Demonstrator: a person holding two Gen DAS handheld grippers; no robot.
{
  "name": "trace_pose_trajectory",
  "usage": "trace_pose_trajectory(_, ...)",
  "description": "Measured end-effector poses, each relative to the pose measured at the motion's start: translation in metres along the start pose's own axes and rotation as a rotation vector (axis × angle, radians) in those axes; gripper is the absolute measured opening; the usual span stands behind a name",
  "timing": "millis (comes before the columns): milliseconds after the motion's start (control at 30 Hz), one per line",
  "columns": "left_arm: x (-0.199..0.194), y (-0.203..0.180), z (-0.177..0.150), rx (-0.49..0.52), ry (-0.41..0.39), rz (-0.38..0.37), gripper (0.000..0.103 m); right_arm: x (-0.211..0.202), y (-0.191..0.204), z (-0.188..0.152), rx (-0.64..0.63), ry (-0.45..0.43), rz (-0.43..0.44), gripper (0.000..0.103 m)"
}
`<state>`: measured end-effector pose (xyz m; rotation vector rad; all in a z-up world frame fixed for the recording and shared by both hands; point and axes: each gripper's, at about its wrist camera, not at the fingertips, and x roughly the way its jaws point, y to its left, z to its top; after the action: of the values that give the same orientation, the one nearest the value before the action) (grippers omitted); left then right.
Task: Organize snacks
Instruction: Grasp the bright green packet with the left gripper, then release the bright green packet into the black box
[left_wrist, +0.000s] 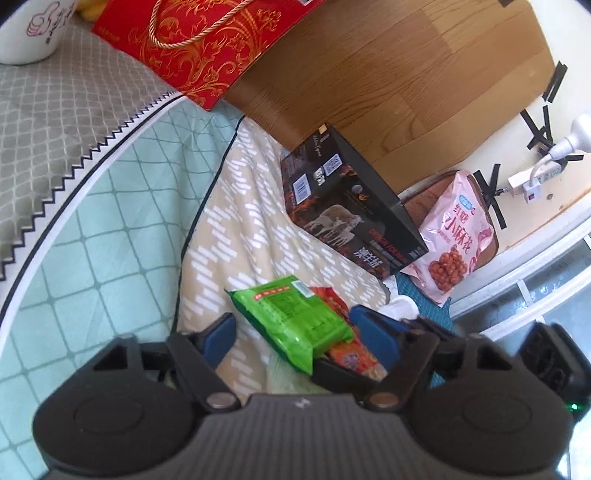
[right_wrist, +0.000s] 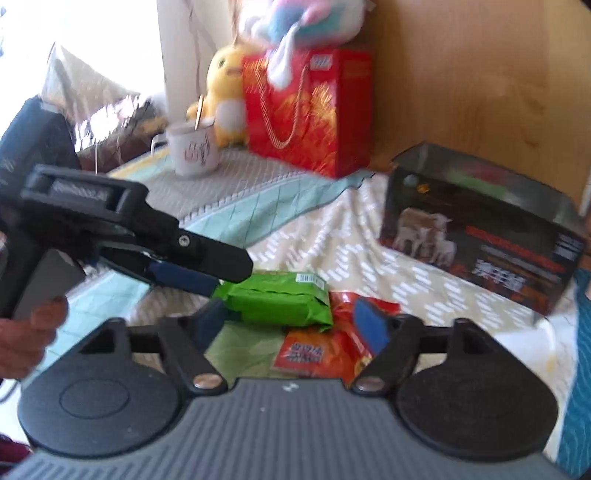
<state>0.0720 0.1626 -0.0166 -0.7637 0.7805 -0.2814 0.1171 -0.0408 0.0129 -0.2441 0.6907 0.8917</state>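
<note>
A green snack packet (left_wrist: 295, 325) lies on the bed on top of a red-orange snack packet (left_wrist: 354, 354). My left gripper (left_wrist: 299, 332) is open, its blue pads on either side of the green packet. In the right wrist view the left gripper (right_wrist: 207, 280) reaches in from the left and touches the green packet (right_wrist: 277, 299). My right gripper (right_wrist: 291, 325) is open just above the red-orange packet (right_wrist: 325, 354). A black open-topped box (right_wrist: 480, 240) stands behind; it also shows in the left wrist view (left_wrist: 351, 206). A pink snack bag (left_wrist: 450, 240) leans beyond it.
A red gift bag (right_wrist: 310, 110), a white mug (right_wrist: 192, 147) and a yellow plush duck (right_wrist: 225, 88) stand at the back. A wooden headboard (left_wrist: 388, 74) rises behind the box. A power strip (left_wrist: 532, 177) hangs on the wall.
</note>
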Motion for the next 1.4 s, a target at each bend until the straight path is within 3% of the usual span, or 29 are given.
trace_pose_trajectory(33,0.003,0.001,0.001,0.0,0.007,0.0,0.055,0.004,-0.001,0.0,0.0,0.004,0.009,0.081)
trace_pose_trajectory(100,0.008,0.004,0.003,-0.001,0.031,0.0,0.045,0.008,0.001,0.001,-0.01,-0.007,0.021,0.076)
trace_pose_trajectory(133,0.01,0.003,0.004,0.005,0.034,0.012,0.045,0.008,0.003,0.002,-0.005,-0.011,0.043,0.062)
trace_pose_trajectory(200,0.01,-0.003,0.006,0.039,0.027,0.037,0.045,0.008,0.007,0.002,0.003,-0.019,0.029,0.056)
trace_pose_trajectory(267,0.008,-0.01,0.009,0.068,0.016,0.048,0.045,0.005,0.007,-0.001,0.015,-0.031,0.038,0.044)
trace_pose_trajectory(333,0.005,-0.018,0.016,0.092,0.005,0.024,0.045,-0.003,0.006,-0.002,0.037,-0.064,0.023,0.041)
trace_pose_trajectory(500,0.011,-0.066,0.041,0.216,-0.033,-0.026,0.047,-0.038,-0.001,0.009,0.001,-0.23,-0.094,0.041)
trace_pose_trajectory(633,0.04,-0.115,0.068,0.321,-0.048,-0.057,0.049,-0.057,-0.028,0.022,-0.005,-0.332,-0.207,0.041)
trace_pose_trajectory(867,0.129,-0.162,0.09,0.402,-0.004,-0.026,0.055,-0.047,-0.109,0.036,0.15,-0.319,-0.308,0.042)
trace_pose_trajectory(1000,0.157,-0.167,0.092,0.405,0.001,0.029,0.075,-0.041,-0.132,0.035,0.185,-0.298,-0.385,0.049)
trace_pose_trajectory(1233,0.102,-0.158,0.076,0.437,-0.104,-0.005,0.08,-0.078,-0.143,-0.008,0.342,-0.342,-0.355,0.057)
trace_pose_trajectory(1400,0.072,-0.126,0.044,0.397,-0.053,-0.001,0.08,-0.076,-0.13,-0.049,0.404,-0.259,-0.288,0.063)
